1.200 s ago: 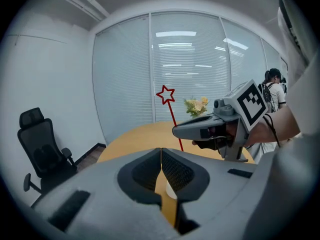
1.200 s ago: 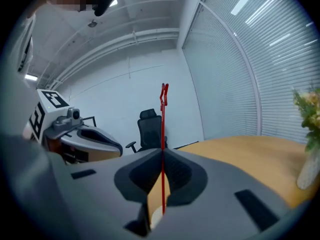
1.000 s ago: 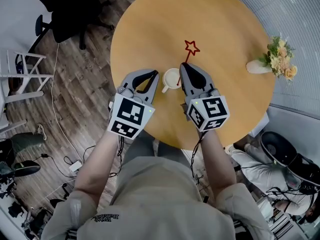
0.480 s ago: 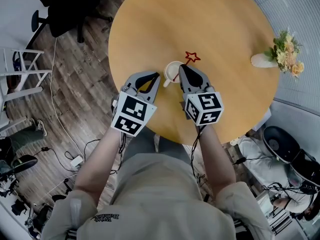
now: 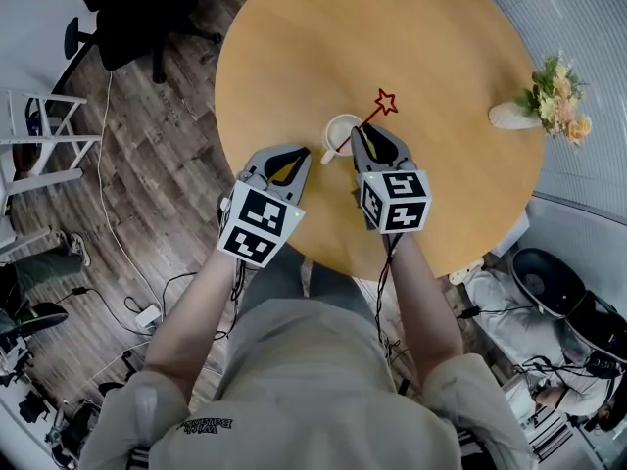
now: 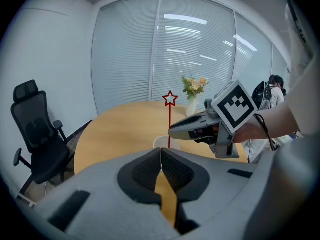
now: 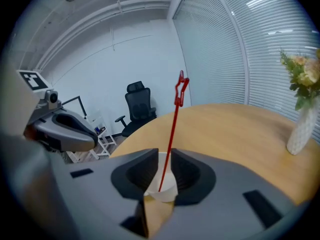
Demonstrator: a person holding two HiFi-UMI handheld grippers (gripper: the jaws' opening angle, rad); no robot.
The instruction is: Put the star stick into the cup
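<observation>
While the star stick (image 7: pixel 170 134) leans with its lower end down inside the cup (image 5: pixel 333 128), its red star sticks up well above the rim, beyond and above the fingertips of the right gripper (image 7: pixel 164 153). That gripper's fingers stand a little apart, and the thin shaft rises through the gap between them; the gap is clearly wider than the shaft, so nothing is clamped. The white cup sits on the table just past those fingertips and shows through the same gap, its handle turned toward the left gripper's side in the head view. The left gripper (image 6: pixel 160 151) hovers low over the table edge on the other side of the cup, near it but apart from it, with its fingers pressed together and nothing between them. From the left gripper view the stick stands nearly upright straight ahead of the closed fingertips, with the tip of the right gripper right against it. The round wooden table (image 5: pixel 294 47) spreads out beyond both pairs of fingers. Far off to the right of the right gripper's fingers a white vase of flowers (image 5: pixel 544 111) stands near the table's edge, and a black office chair (image 7: pixel 139 106) waits on the floor past the table.
</observation>
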